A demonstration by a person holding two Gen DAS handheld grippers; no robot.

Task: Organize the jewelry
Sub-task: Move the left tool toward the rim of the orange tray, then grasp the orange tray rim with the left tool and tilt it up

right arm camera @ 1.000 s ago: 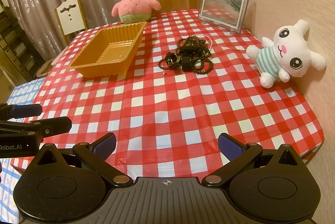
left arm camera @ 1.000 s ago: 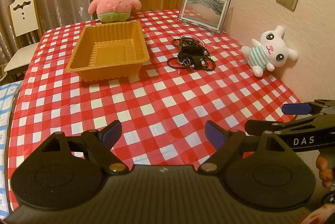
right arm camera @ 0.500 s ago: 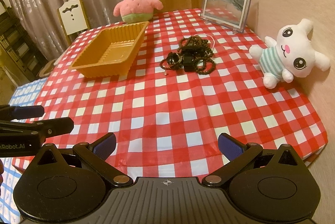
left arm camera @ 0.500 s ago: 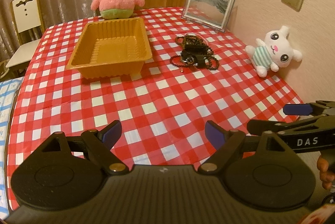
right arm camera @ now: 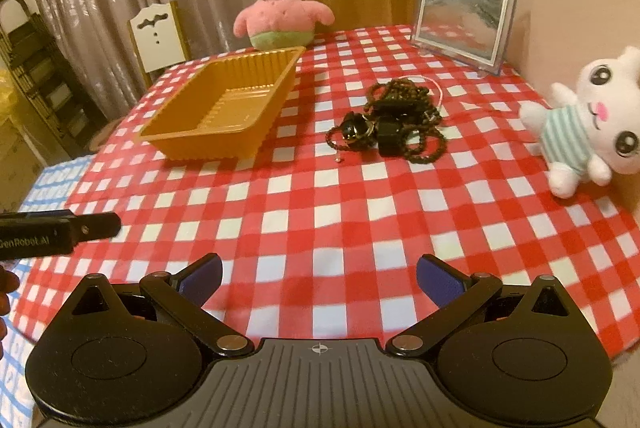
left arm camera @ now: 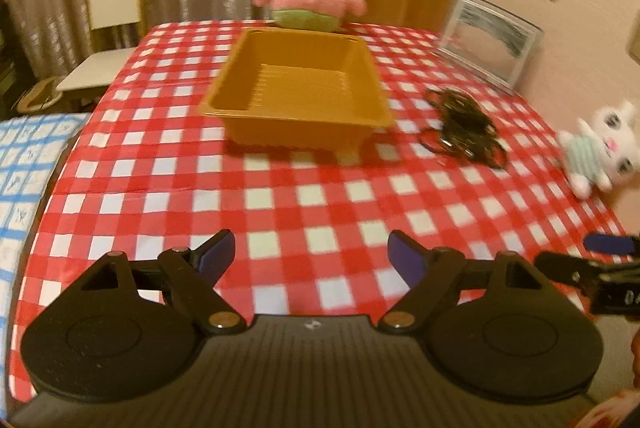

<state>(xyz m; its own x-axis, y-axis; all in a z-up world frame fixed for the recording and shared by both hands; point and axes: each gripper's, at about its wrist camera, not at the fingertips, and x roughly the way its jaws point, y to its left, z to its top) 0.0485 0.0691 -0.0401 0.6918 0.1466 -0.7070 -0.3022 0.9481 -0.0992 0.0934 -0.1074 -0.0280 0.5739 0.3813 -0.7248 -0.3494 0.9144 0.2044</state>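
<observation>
Over the near edge of the table [right arm camera: 320, 228], both hand-held grippers point down toward the red-and-white checked cloth. Left gripper [left arm camera: 310, 256]: jaws wide but closing slightly, blue pads apart, nothing between them — only cloth shows in the gap. Right gripper [right arm camera: 318, 278]: jaws spread wide, blue pads well apart, nothing between them.

In the right wrist view the left gripper enters at the left edge as a black bar with white lettering, readable as "GenRobot.AI". In the left wrist view the right gripper shows at the right edge; its white lettering is cut off and blurred, so I cannot read it.

Jewelry pile [right arm camera: 390, 124] — dark beaded strands tangled with a few black pieces — lies on the cloth toward the far right part of the table, well apart from both grippers. A thin pale cord trails from its far side. One tiny loose piece [right arm camera: 339, 160] sits just beside the pile on its near side.

Orange plastic tray [right arm camera: 188, 138]: left of the pile, apart from it, toward the far left of the table, ribbed floor, empty.

Far edge: pink starfish plush [right arm camera: 280, 12] just behind the tray. Far right corner: framed picture [right arm camera: 464, 16], upright. Right edge: white bunny plush [right arm camera: 588, 124] in a striped shirt, against the wall.
</observation>
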